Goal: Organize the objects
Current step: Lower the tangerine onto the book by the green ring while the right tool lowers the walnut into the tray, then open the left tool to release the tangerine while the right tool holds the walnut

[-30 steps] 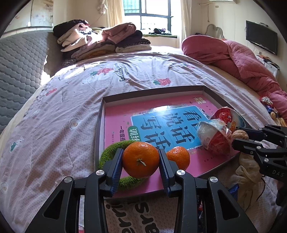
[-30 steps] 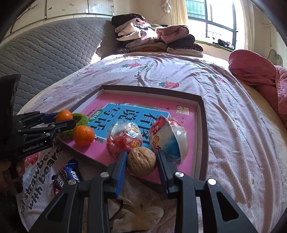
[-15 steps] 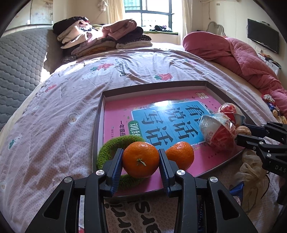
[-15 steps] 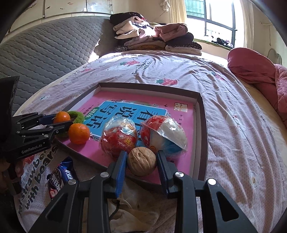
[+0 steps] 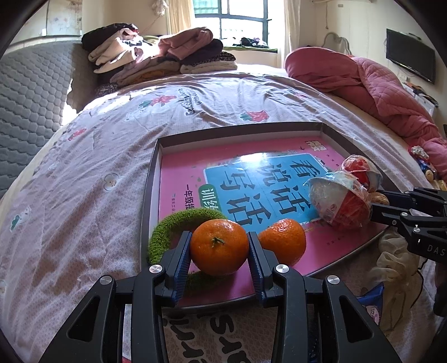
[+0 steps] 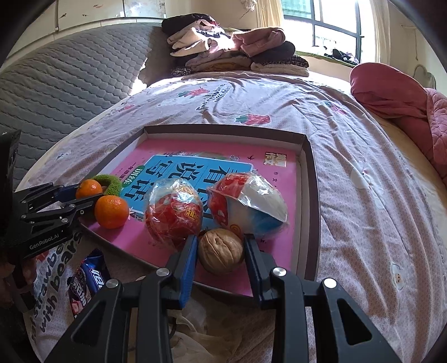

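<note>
Plainly your GenRobot.AI left gripper (image 5: pixel 220 252) clamps a mandarin (image 5: pixel 219 247), your right gripper (image 6: pixel 220 251) a walnut (image 6: pixel 220 250), lower centre.

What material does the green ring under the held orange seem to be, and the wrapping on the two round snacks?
The green ring looks like fuzzy chenille or plush fabric: matte, bristly pile. The wrapping on the two round snacks seems thin clear plastic film: glossy, crinkled, with bright highlights. Both are judged by look only.

Home bedroom: bed (image 5: pixel 83 173) under strawberry-print cover, grey quilted headboard (image 6: pixel 56 81), folded clothes (image 5: pixel 156 58) stacked at head, pink quilt (image 5: pixel 363 83) bunched beside, wall-mounted television (image 5: pixel 410 58), curtained window (image 5: pixel 237 22).
</note>
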`<state>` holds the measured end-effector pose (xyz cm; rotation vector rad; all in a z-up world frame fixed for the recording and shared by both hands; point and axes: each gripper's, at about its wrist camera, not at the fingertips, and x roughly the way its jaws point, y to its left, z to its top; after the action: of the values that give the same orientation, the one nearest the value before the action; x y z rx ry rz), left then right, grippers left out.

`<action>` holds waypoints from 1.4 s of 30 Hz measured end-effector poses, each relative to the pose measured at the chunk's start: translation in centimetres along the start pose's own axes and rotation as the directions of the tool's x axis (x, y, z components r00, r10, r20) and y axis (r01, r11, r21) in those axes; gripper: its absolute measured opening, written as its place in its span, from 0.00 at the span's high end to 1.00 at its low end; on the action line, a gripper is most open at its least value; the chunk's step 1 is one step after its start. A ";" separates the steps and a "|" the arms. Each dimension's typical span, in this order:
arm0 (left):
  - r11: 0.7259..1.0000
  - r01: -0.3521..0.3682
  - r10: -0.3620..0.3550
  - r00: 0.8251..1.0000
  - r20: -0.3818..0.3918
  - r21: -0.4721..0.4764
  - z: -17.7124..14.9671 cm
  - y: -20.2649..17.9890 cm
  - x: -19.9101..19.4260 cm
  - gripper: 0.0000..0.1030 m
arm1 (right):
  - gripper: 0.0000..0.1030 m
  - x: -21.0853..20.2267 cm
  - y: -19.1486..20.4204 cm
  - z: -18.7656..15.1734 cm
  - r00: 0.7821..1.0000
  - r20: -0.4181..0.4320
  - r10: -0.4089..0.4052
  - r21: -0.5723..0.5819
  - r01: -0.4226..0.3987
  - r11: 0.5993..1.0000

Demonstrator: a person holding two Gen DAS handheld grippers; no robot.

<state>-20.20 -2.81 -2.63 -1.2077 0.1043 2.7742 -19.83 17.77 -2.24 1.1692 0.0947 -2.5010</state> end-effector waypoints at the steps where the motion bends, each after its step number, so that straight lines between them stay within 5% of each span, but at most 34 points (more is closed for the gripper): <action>1: 1.000 0.000 0.000 1.000 -0.005 -0.006 0.0 0.1 0.2 0.61 | 0.67 0.1 -0.1 0.0 1.000 -0.003 0.004 0.006 -0.004 1.000; 42: 0.999 0.028 -0.028 1.000 0.012 -0.033 0.5 0.3 -1.1 0.51 | 0.65 -1.0 0.4 0.5 0.999 -0.009 -0.047 -0.007 0.047 0.999</action>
<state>-19.85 -3.11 -1.42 -1.1906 0.0399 2.7695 -19.43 17.59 -1.13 1.1887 0.1350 -2.5341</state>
